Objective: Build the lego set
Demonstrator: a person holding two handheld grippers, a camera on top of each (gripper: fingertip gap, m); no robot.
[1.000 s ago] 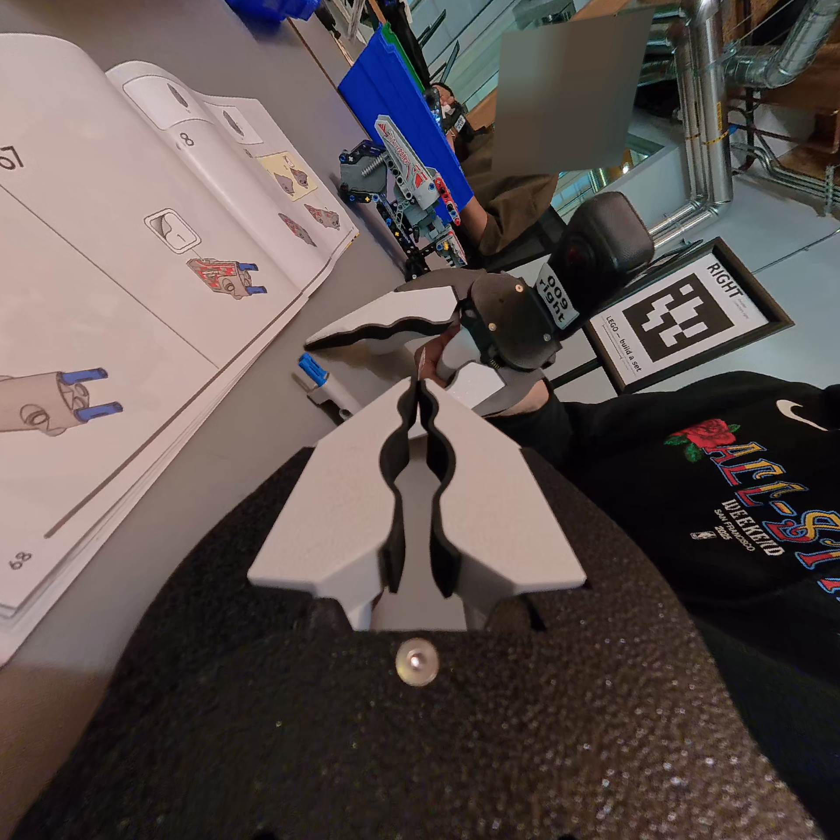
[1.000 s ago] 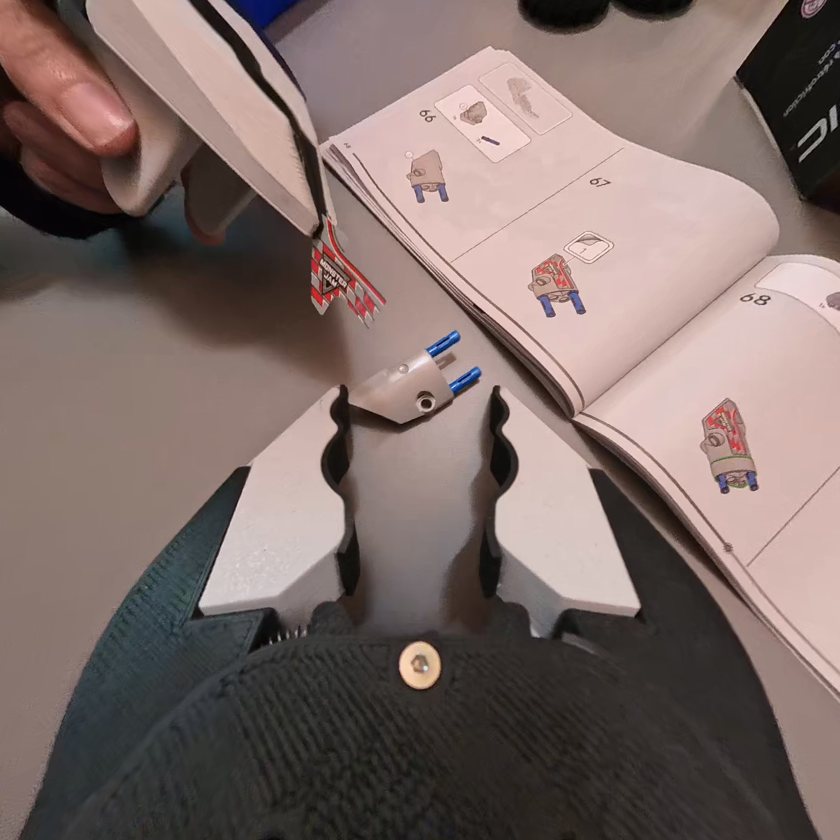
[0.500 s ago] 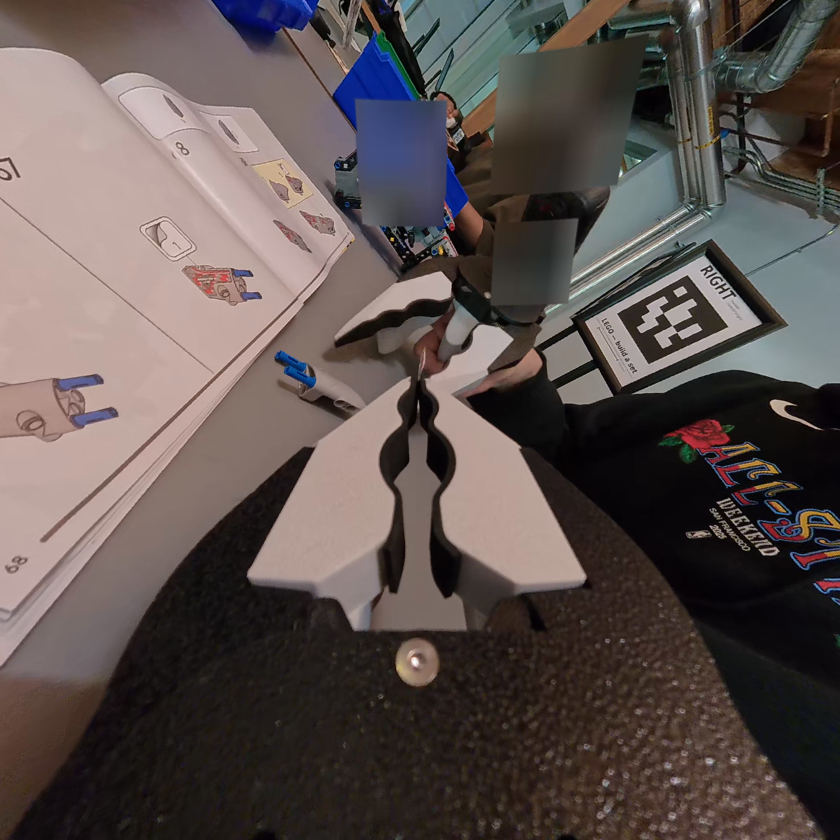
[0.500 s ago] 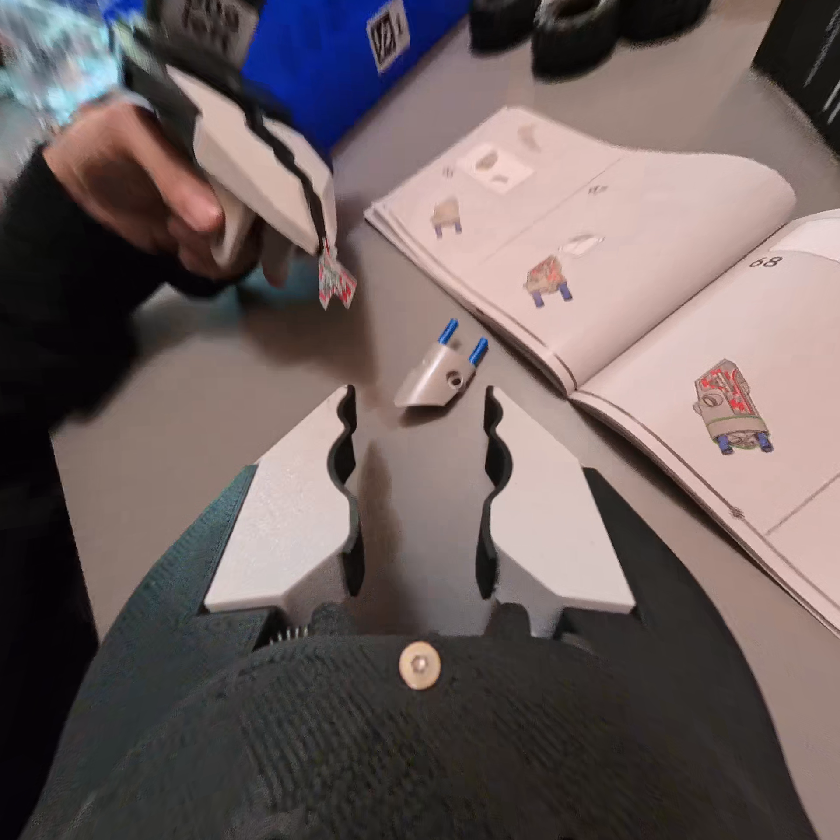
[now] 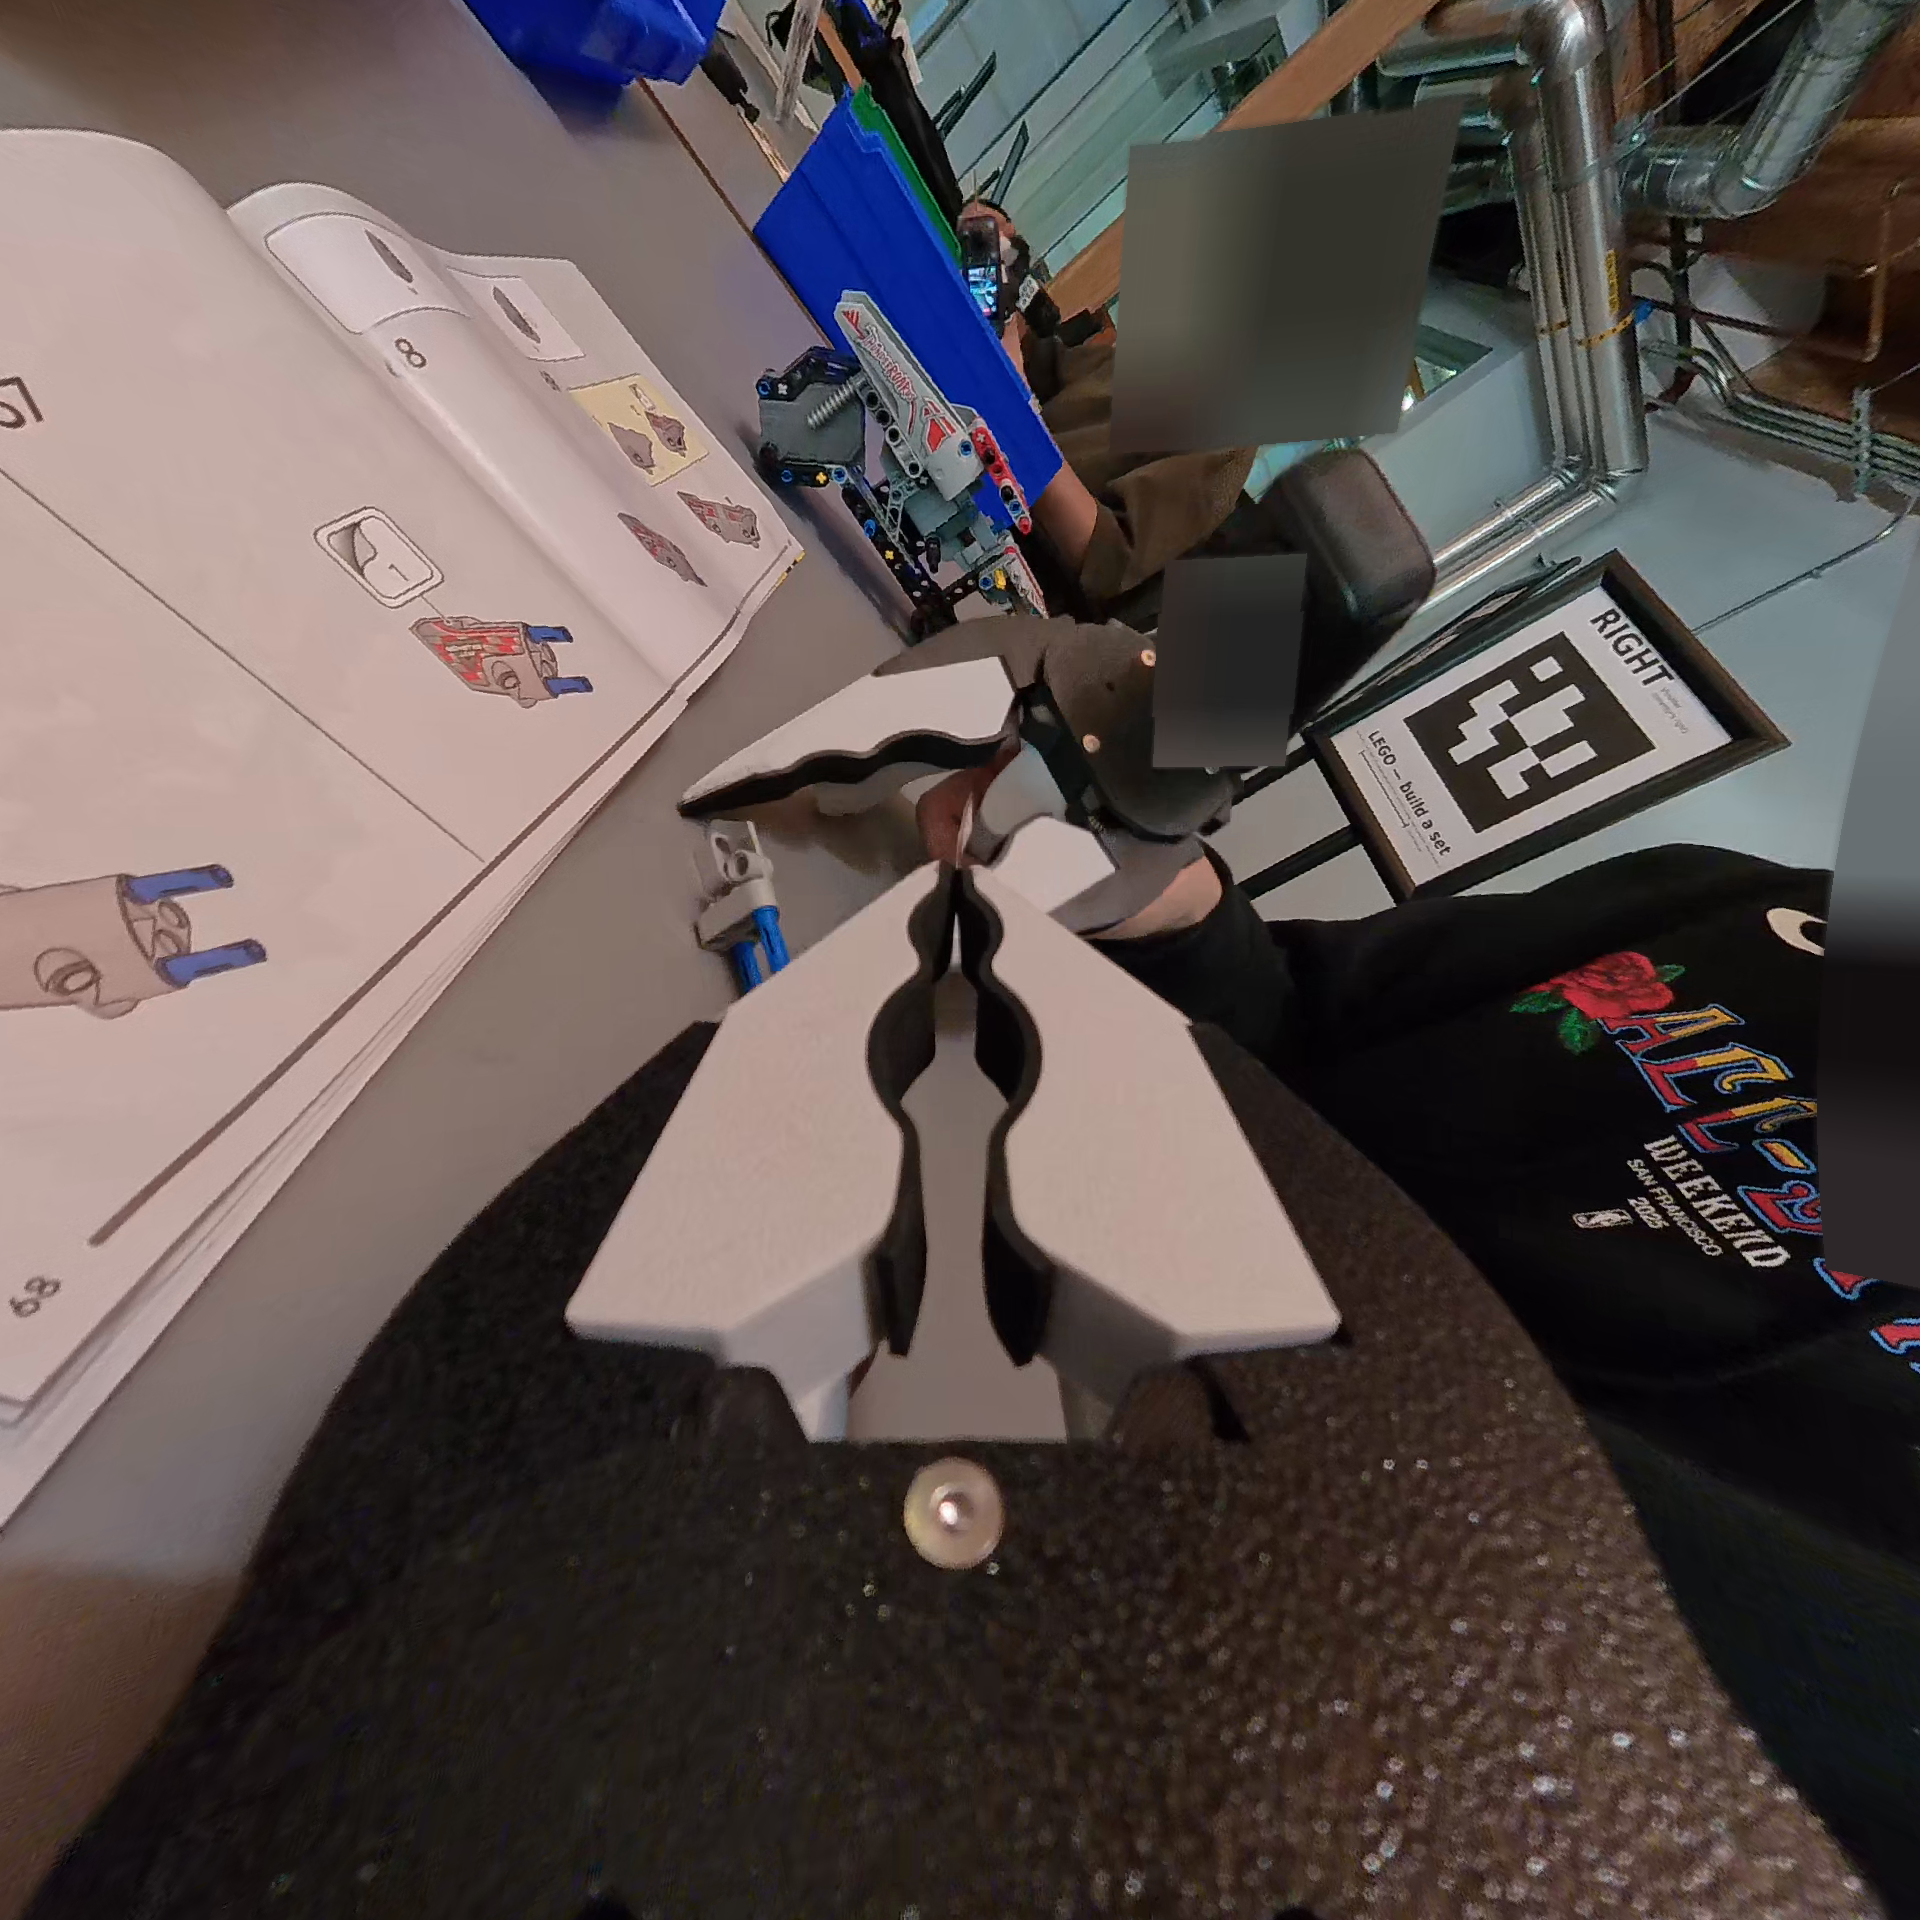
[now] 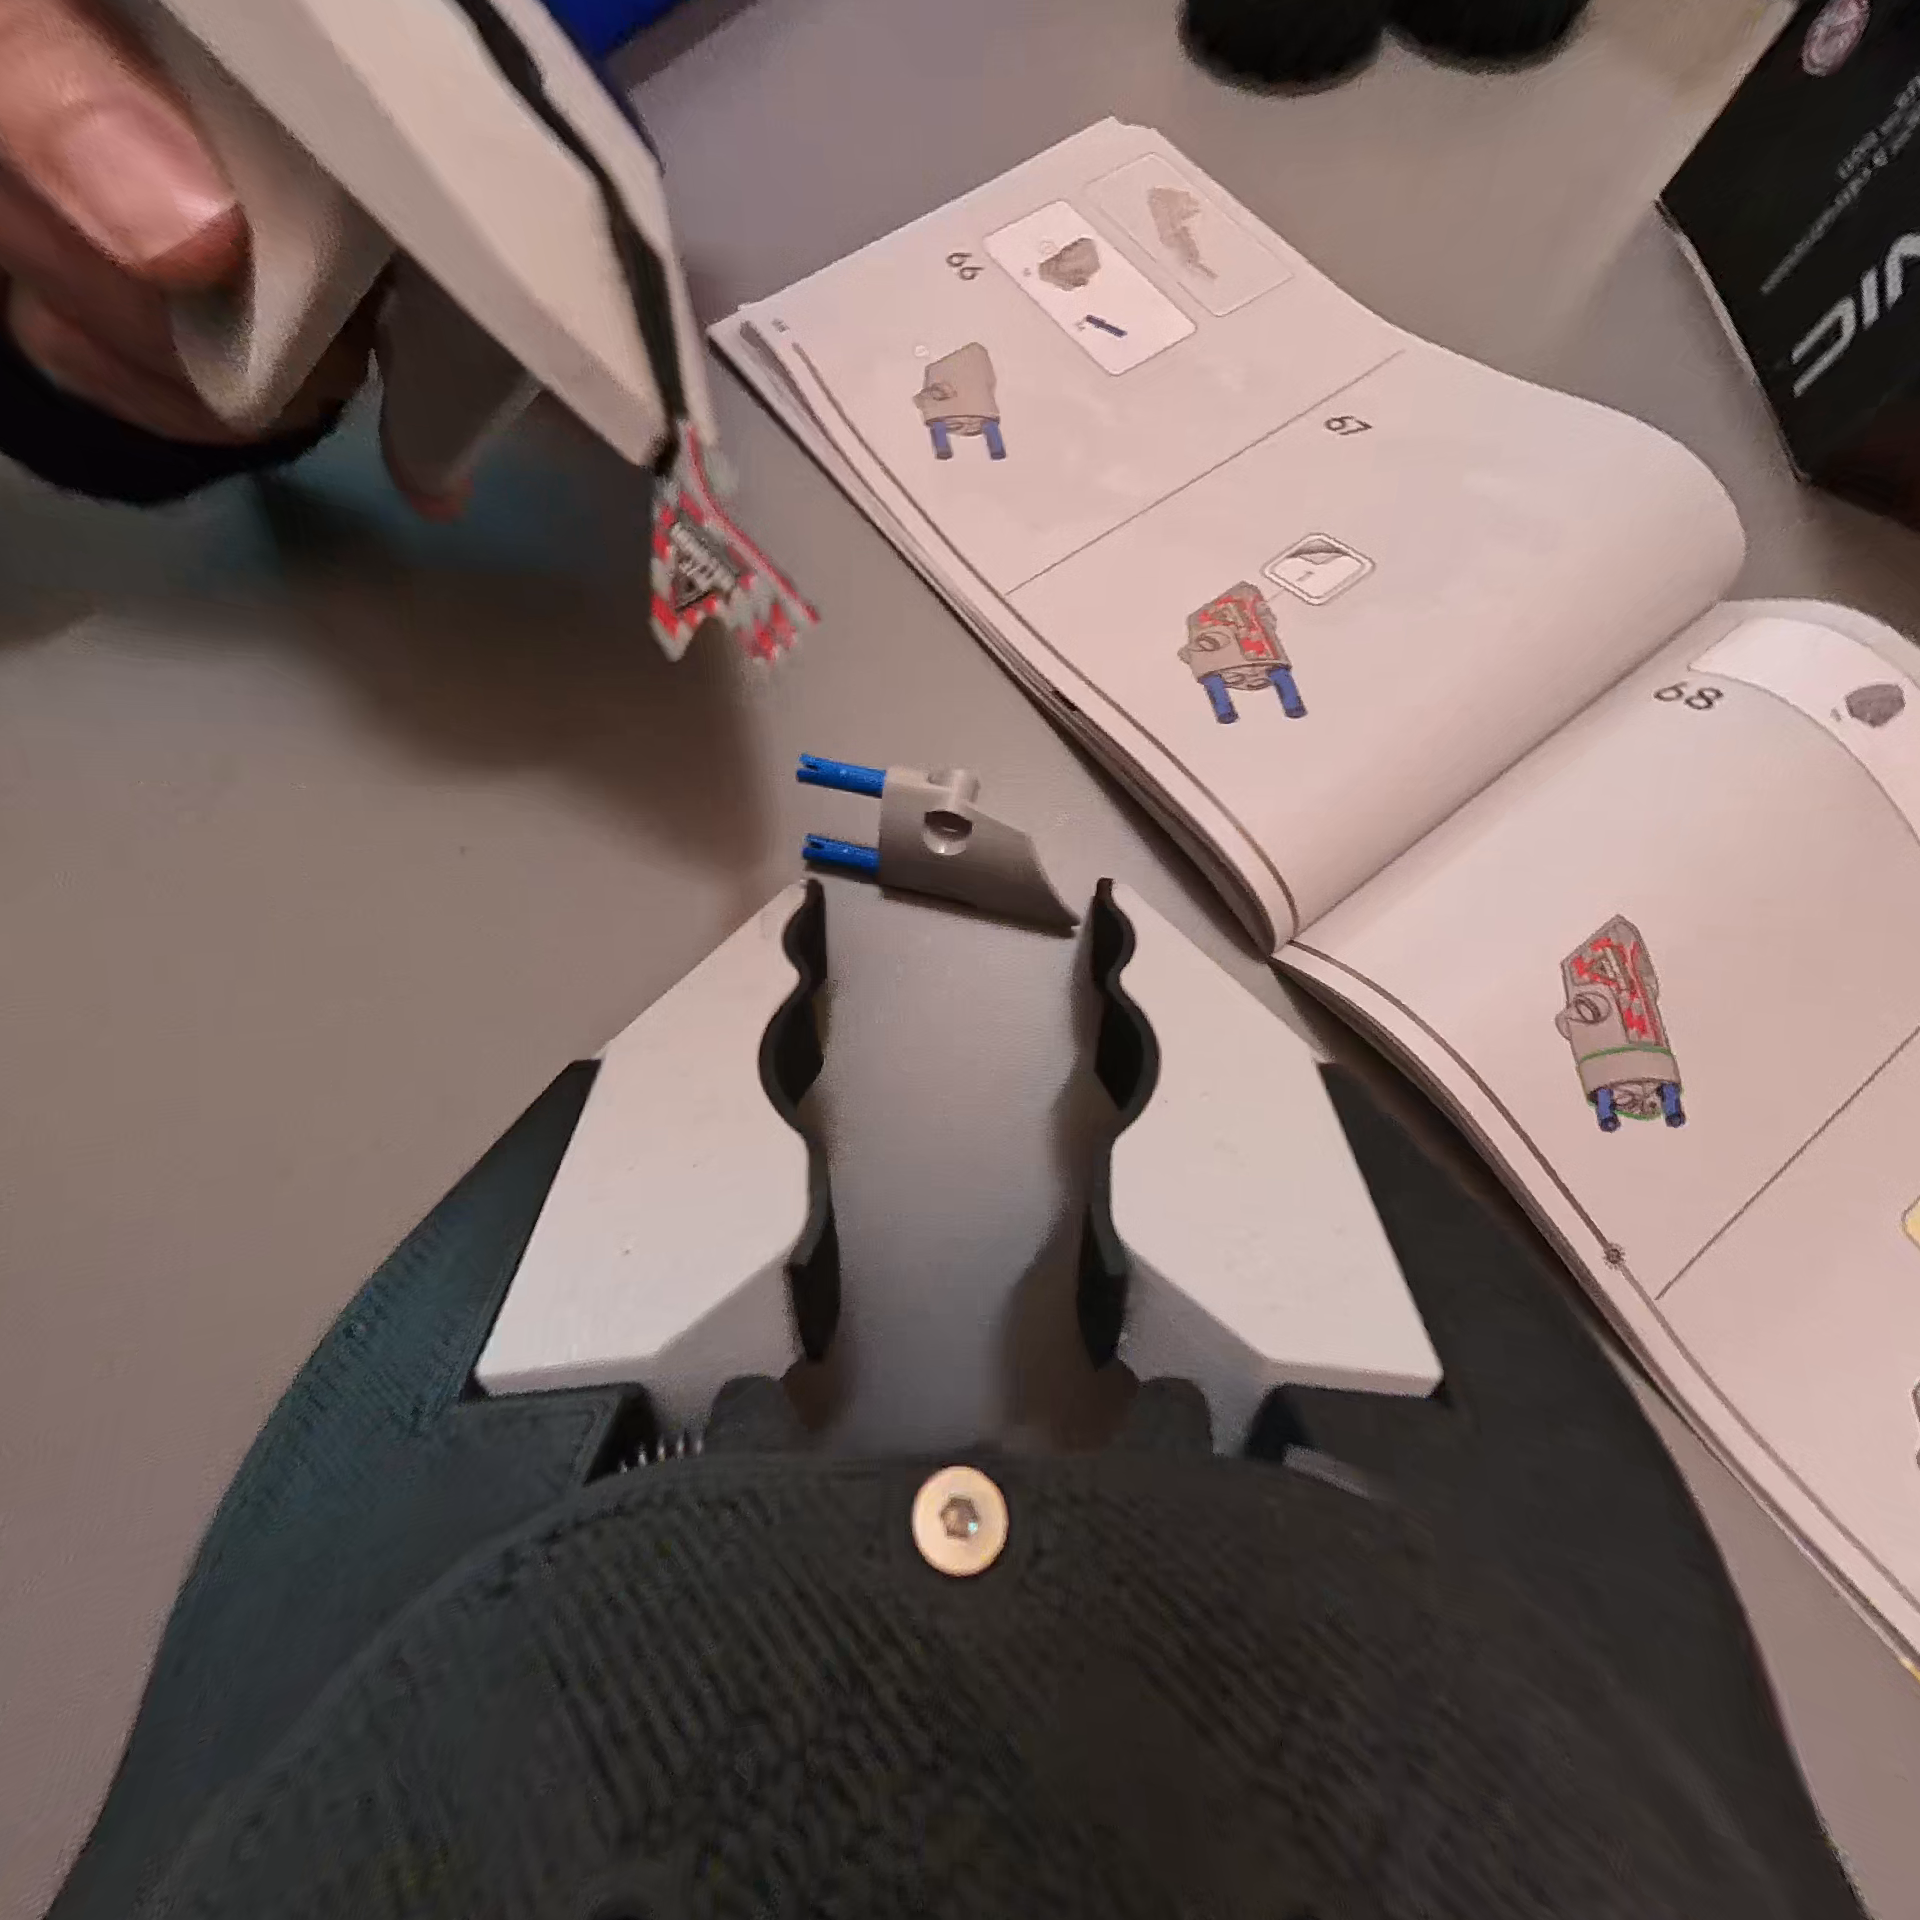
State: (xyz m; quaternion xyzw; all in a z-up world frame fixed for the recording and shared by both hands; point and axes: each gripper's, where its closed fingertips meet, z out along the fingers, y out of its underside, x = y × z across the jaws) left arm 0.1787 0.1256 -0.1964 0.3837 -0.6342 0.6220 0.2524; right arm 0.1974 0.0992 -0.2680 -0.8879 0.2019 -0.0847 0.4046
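grey table (image 6: 312, 935) under ceiling pipes (image 5: 1579, 208); your left gripper (image 6: 665, 447) pinches a sticker (image 6: 717, 571), your right gripper (image 6: 951, 904) gapes near a grey piece (image 6: 945, 842). only the left view shows the built model (image 5: 904, 457).

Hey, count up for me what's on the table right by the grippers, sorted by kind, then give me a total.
Grey Lego piece lying on the table: 1
Blue pins sticking out of that piece: 2
Red-and-grey sticker held in the left gripper: 1
Open instruction booklet: 1
Total: 5
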